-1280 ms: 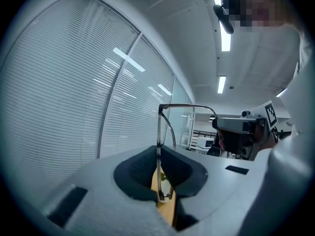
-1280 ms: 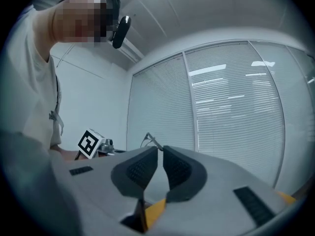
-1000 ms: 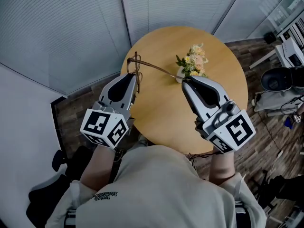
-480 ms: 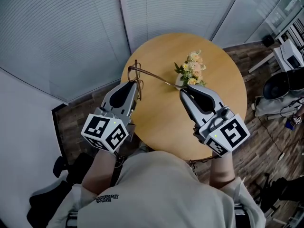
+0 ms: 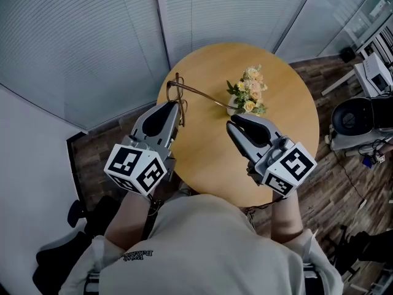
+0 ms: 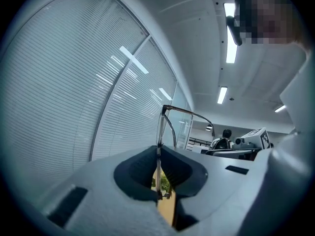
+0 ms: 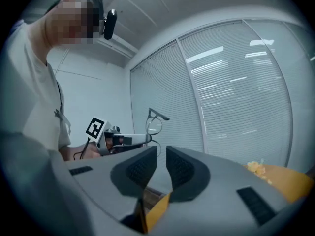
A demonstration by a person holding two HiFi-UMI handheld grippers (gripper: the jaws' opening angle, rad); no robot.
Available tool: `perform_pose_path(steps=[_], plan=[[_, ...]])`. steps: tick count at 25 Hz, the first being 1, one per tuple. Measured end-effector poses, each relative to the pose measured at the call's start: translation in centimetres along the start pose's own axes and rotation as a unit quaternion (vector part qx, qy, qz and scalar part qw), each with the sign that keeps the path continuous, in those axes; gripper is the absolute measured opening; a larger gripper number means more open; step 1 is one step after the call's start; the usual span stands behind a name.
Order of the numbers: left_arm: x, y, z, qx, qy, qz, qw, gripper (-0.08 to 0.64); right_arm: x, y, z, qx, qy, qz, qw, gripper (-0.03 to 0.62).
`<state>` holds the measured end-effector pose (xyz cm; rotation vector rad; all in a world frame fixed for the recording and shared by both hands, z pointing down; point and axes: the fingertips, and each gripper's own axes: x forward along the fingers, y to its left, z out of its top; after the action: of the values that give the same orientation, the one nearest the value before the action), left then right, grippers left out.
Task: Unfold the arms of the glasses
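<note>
Right now the left tongs (image 5: 178, 105) are clamped on the front frame of the glasses (image 5: 177, 93), which they hold up above the far-left edge of the round desk (image 5: 288, 103). In the left gripper view the thin rim runs straight down between the two pads, so I judge that grip firm. One temple arm (image 5: 206, 94) stands swung out from the frame and reaches right over the desk, towards the small bunch of flowers (image 5: 249, 94). The right tongs (image 5: 230, 123) sit just near of that arm's free end and do not touch it. In their own view the pads stand a narrow slit apart with nothing between them.

I judge the first arm done and the second still to do, though I cannot make out from these views how the second arm lies against the lenses. The next move asks me to bring the right tongs in to the frame, catch the tip of the second arm and swing it out gently about its hinge. The left tongs must keep the frame still meanwhile. The rim is thin, so a hard pull could twist it in that grip.
</note>
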<state>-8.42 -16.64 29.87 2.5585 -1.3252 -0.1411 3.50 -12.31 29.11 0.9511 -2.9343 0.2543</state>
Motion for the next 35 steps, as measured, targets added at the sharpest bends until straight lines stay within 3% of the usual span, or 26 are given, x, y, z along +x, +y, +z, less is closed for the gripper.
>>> perform_pose_path(steps=[4,8,13,21,35], plan=[[0.2,-1.0,0.5,0.030,-0.001,0.000,0.9996,0.040,2.2,2.3,0.4,0.042,-0.028,0.028,0.998,0.044],[0.7,-2.5,0.6,0.029,-0.005,-0.014,0.9995,0.040,3.6,2.4,1.9,0.049,-0.072,0.018,0.996,0.044],[1.0,-3.3,0.1,0.035,-0.001,-0.022,0.9992,0.040,4.6,2.5,4.0,0.062,-0.108,0.034,0.992,0.044],[0.9,-3.9,-0.7,0.049,0.009,-0.025,0.9985,0.040,5.6,2.5,4.8,0.095,-0.133,0.035,0.986,0.046],[1.2,-3.1,-0.8,0.048,0.013,-0.014,0.9987,0.040,4.8,1.4,3.9,0.088,-0.116,0.006,0.989,0.044]])
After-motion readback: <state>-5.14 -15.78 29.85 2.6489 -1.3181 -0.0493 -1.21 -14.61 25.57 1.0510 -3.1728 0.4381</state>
